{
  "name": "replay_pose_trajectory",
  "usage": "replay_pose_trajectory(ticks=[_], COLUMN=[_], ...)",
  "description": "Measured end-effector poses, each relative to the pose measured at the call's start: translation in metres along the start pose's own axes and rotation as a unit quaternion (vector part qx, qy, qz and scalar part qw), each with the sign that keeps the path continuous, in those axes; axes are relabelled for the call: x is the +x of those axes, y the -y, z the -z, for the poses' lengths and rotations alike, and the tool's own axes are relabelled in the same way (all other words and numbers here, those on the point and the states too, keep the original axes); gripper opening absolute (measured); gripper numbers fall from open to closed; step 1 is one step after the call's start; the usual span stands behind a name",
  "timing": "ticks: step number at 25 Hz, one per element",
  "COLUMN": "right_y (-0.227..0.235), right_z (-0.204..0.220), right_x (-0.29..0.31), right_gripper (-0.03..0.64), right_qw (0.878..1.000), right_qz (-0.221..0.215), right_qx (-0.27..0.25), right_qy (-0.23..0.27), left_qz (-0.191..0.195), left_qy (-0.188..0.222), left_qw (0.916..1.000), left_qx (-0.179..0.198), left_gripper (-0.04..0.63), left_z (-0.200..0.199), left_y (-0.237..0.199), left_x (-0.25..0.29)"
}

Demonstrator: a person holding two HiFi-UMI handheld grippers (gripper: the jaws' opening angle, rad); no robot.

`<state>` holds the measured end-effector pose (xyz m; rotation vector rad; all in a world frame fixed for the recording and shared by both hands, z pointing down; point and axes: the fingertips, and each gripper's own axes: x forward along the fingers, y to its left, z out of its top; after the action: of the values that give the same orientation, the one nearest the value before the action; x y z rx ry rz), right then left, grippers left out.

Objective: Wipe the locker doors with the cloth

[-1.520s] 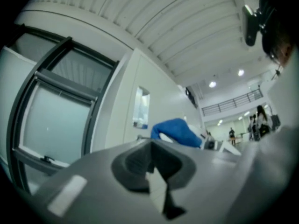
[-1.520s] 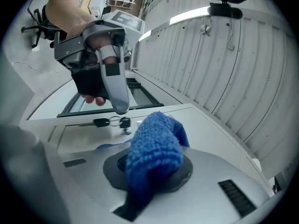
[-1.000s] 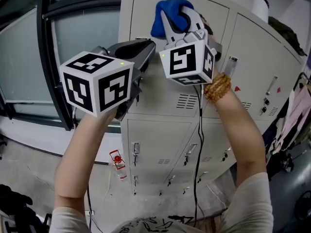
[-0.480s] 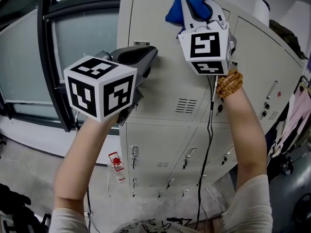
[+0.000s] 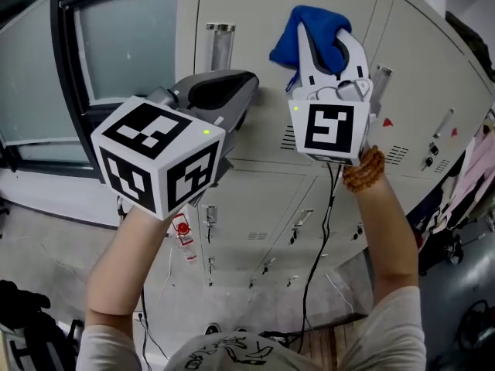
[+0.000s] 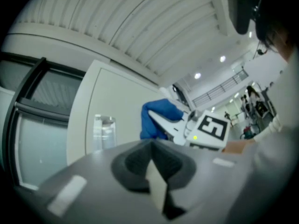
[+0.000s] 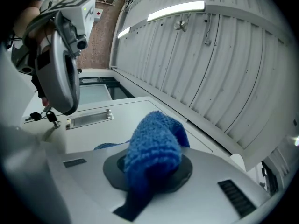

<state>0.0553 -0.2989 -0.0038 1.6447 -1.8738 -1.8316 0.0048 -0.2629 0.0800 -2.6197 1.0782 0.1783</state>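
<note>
A blue fluffy cloth (image 5: 309,33) is bunched against the beige locker door (image 5: 255,91) in the head view. My right gripper (image 5: 325,41) is shut on the cloth (image 7: 152,153), which bulges up between its jaws and presses on the door panel (image 7: 107,129). My left gripper (image 5: 232,91) is held to the left at about the same height, its jaws closed with nothing between them. In the left gripper view the cloth (image 6: 156,118) and the right gripper (image 6: 187,125) show ahead against the same door.
Rows of lower locker doors (image 5: 263,230) with handles and vents run below. A dark-framed window (image 5: 116,45) stands left of the lockers. A small red-capped bottle (image 5: 182,230) lies on the floor. A cable (image 5: 313,238) hangs from the right gripper. Clothing (image 5: 472,184) hangs at the right.
The right gripper carried the cloth up and to the right across the door, then down a little. The head view tilted, so more of the lower lockers shows. The left gripper stayed shut.
</note>
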Motion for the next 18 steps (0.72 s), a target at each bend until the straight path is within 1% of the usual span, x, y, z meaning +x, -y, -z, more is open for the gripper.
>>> replay_pose_trajectory(ticks=[5,8,10,15,18], right_y=[-0.044,-0.067,-0.085,-0.133,-0.156], right_z=[0.018,0.027,0.032,0.046,0.055], right_x=[-0.033,-0.051,-0.063,-0.093,-0.111], right_gripper=[0.032,0.032,0.032,0.032,0.032], right_qw=[1.000,1.000,1.000,0.999,0.998], right_qz=[-0.016,-0.016,-0.019,-0.044,-0.063], right_qx=[-0.007,-0.002,-0.002,-0.015,-0.021], right_qy=[-0.022,-0.022,-0.023,-0.019,-0.023], left_qz=[0.003,-0.004,-0.009,-0.012,-0.005], left_qy=[-0.008,-0.024,-0.034,-0.050,-0.069], left_qw=[0.9996,0.9994,0.9988,0.9967,0.9955], left_qx=[-0.026,-0.026,-0.034,-0.063,-0.064], left_gripper=[0.002,0.002,0.002,0.002,0.002], left_z=[0.025,0.044,0.057,0.092,0.112], left_y=[0.008,0.009,0.008,0.012,0.020], left_x=[-0.004,-0.003,-0.002,-0.002,0.003])
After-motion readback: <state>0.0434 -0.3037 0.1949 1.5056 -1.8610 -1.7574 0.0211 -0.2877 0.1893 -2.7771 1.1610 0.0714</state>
